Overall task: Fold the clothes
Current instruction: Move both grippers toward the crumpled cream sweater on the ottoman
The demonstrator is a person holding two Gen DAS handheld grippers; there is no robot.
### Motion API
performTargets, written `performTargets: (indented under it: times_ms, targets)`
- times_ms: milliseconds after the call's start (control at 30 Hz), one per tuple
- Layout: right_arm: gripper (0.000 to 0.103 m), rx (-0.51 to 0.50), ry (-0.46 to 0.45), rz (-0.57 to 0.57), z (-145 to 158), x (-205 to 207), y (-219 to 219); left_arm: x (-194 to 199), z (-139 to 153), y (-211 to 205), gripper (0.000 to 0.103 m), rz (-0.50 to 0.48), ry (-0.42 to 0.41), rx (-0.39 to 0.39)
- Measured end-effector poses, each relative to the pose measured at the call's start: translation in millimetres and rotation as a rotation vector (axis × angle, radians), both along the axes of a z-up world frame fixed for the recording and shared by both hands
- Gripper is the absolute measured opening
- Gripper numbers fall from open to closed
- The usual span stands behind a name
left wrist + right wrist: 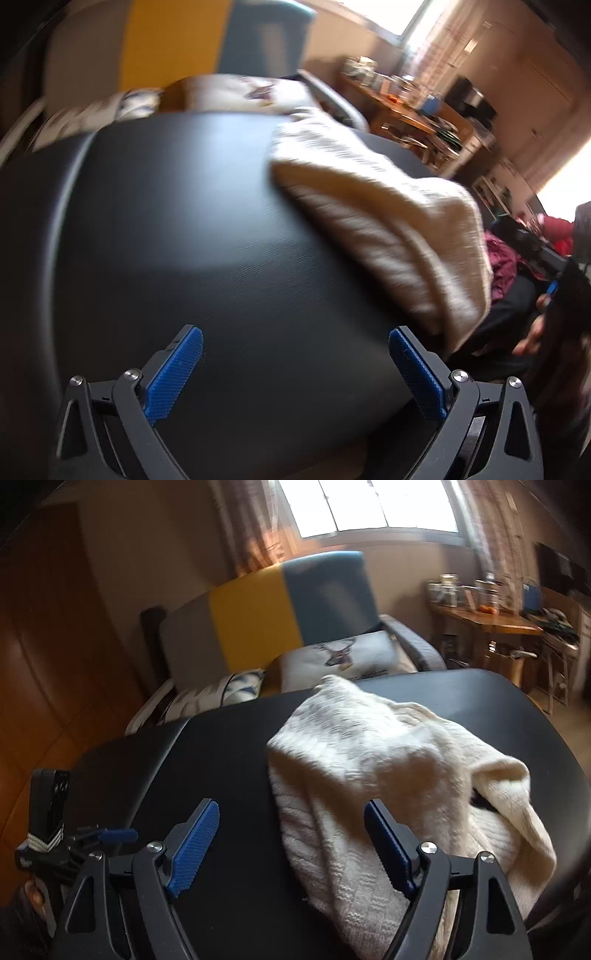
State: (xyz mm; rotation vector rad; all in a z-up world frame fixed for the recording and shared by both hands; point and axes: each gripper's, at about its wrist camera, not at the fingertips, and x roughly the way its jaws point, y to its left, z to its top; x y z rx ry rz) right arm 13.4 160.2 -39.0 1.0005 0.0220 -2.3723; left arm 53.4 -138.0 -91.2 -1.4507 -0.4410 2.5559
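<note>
A cream knitted sweater (376, 760) lies crumpled in a heap on a black table (207, 760). In the right wrist view my right gripper (291, 816) is open just above the table, its right blue pad (388, 849) over the sweater's near edge and its left pad over bare table. In the left wrist view the same sweater (388, 214) lies ahead and to the right on the table (192, 236). My left gripper (295, 343) is open over bare table with nothing between its pads. The left gripper body (48, 827) shows at the far left of the right wrist view.
Beyond the table stands a sofa with a grey, yellow and blue back (258, 616) and a deer-print cushion (347, 653). A cluttered wooden desk (491, 620) sits at the right under a bright window. A hand (535, 328) and red cloth (498, 258) show at the right.
</note>
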Motion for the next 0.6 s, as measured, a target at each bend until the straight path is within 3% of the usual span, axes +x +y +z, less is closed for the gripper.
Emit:
performTargets:
  times_ms: [167, 300, 400, 467, 500, 533, 600]
  targets:
    - [0.083, 0.28, 0.035, 0.144, -10, -42, -69, 41, -30, -65, 0.102, 0.178, -0.063, 0.023]
    - [0.08, 0.462, -0.051, 0.225, -50, -88, -118, 70, -48, -108, 0.102, 0.325, -0.081, 0.084]
    - [0.057, 0.6, -0.031, 0.19, -76, -108, -144, 89, -54, -126, 0.102, 0.381, -0.051, 0.13]
    - [0.052, 0.647, -0.038, 0.152, -87, -120, -149, 97, -57, -133, 0.102, 0.403, -0.048, 0.135]
    - [0.024, 0.67, -0.041, 0.133, -93, -126, -151, 100, -57, -136, 0.102, 0.411, -0.048, 0.143]
    - [0.008, 0.693, -0.045, 0.114, -99, -132, -154, 102, -58, -137, 0.102, 0.418, -0.049, 0.154]
    - [0.006, 0.706, -0.049, 0.092, -103, -138, -151, 103, -59, -143, 0.102, 0.431, -0.051, 0.181]
